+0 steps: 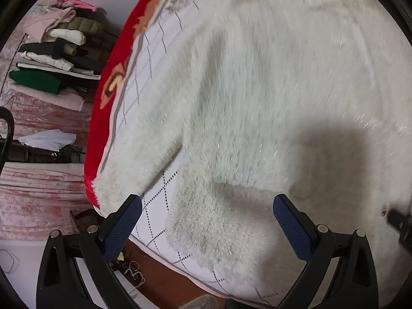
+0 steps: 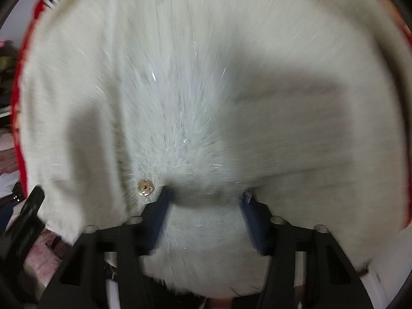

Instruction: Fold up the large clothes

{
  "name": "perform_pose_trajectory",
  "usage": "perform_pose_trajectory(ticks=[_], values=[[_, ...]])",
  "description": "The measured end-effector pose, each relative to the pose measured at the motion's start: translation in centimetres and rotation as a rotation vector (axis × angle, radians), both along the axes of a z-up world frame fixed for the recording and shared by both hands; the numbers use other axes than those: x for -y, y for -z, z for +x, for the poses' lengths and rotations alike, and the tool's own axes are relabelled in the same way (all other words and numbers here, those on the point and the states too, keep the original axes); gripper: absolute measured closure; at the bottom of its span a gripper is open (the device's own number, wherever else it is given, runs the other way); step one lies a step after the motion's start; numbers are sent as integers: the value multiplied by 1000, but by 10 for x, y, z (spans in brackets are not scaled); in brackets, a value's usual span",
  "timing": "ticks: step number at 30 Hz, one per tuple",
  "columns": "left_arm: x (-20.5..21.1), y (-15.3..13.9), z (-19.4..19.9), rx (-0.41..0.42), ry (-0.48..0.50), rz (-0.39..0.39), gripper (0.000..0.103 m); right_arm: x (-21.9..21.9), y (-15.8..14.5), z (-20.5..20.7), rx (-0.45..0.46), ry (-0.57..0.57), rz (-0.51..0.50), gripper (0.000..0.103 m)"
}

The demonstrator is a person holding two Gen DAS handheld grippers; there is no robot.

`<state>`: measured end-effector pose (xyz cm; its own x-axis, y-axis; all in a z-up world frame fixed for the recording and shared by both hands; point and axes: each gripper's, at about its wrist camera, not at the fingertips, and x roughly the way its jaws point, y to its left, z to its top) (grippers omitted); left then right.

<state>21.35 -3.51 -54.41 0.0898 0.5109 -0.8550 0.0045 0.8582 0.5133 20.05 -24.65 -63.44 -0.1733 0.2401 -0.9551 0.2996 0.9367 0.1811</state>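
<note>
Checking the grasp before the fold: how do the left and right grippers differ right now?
The left gripper stands wide open above the white fluffy garment, pads clear of it; the right gripper is narrower, its fingertips sunk into the fur beside a gold snap button. The left view is fairly sharp, the right blurred. Both have blue pads.

Fluffy white garment [image 1: 270,90] blankets the bed; stacked clothes [image 1: 59,49] crowd the left.

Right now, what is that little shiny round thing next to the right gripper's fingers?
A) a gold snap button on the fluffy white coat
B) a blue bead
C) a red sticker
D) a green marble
A: a small gold snap button sits on the fluffy white coat, just left of the fingers.
</note>
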Motion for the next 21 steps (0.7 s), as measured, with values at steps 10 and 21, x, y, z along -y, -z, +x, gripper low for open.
perform_pose_trajectory(ticks=[10,21], values=[[39,-28,17,43,95,-117,0,67,-20,-33,109,247,75,39],[223,2,50,81,292,-259,0,281,-7,-206,214,1105,-5,37]])
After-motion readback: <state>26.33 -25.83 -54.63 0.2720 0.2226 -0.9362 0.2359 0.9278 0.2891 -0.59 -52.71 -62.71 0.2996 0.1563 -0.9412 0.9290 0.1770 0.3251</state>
